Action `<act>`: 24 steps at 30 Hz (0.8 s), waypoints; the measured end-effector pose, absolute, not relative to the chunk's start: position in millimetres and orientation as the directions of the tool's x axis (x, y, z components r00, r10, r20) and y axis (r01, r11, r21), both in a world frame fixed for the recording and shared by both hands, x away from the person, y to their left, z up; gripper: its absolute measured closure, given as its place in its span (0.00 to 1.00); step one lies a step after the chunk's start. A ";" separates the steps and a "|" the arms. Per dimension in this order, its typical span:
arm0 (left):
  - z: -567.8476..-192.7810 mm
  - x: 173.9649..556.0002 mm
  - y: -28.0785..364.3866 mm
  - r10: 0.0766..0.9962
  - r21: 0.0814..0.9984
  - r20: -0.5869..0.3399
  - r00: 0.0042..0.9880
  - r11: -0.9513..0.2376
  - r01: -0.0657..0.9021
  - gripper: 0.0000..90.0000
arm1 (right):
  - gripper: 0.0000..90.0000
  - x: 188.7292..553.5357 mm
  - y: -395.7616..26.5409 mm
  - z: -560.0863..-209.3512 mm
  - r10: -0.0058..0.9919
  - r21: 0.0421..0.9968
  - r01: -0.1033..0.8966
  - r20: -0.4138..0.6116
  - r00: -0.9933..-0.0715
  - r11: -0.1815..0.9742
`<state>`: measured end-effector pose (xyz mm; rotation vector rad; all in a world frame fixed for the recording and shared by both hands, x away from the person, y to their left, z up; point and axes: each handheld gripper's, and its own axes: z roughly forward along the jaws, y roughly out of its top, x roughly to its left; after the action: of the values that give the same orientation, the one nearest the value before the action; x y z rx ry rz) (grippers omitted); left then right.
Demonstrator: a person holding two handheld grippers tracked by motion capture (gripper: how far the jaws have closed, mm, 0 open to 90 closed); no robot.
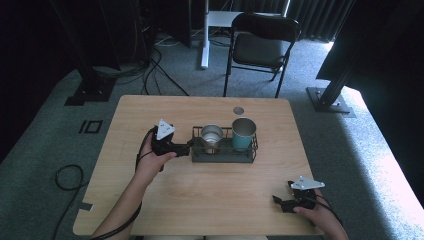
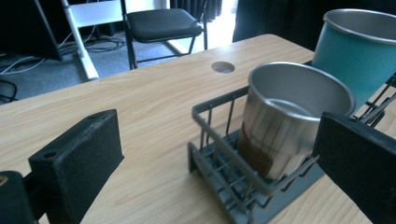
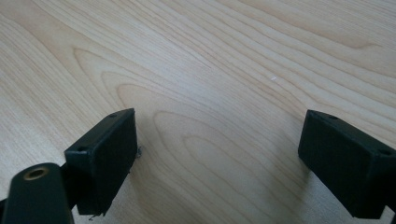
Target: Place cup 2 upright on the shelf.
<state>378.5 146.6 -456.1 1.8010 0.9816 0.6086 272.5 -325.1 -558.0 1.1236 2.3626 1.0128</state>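
Two cups sit in the dark grey wire rack: a shiny brushed-steel cup with a brownish band near its base, and a taller teal cup with a bare metal rim right beside it. The left gripper is held level at the rack's near end, blocky black fingers spread wide and released. The steel cup sits just ahead, between the fingertips but not touched, with the rack's wire wall in the way. The right gripper rests low near the corner of the pale wood-grain surface, well apart from the rack, fingers also wide open over bare wood. A black folding chair stands beyond the surface.
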 end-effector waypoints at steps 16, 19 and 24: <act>-477.2 364.2 185.3 0.864 0.889 -0.028 0.503 -0.208 0.407 0.02 | 0.12 272.5 -323.8 -558.0 0.777 0.723 0.539 0.004 -0.629 0.432; -480.3 360.8 192.0 0.868 0.886 -0.028 0.497 -0.208 0.414 0.02 | 0.12 272.6 -323.8 -558.0 0.777 0.723 0.539 0.004 -0.629 0.433; -490.3 352.9 206.5 0.877 0.878 -0.027 0.479 -0.208 0.432 0.02 | 0.12 272.6 -323.8 -558.0 0.777 0.723 0.539 0.004 -0.629 0.433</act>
<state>352.9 206.5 -490.3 1.8234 1.1020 0.6204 272.6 -323.8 -558.0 1.1281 2.3602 1.0120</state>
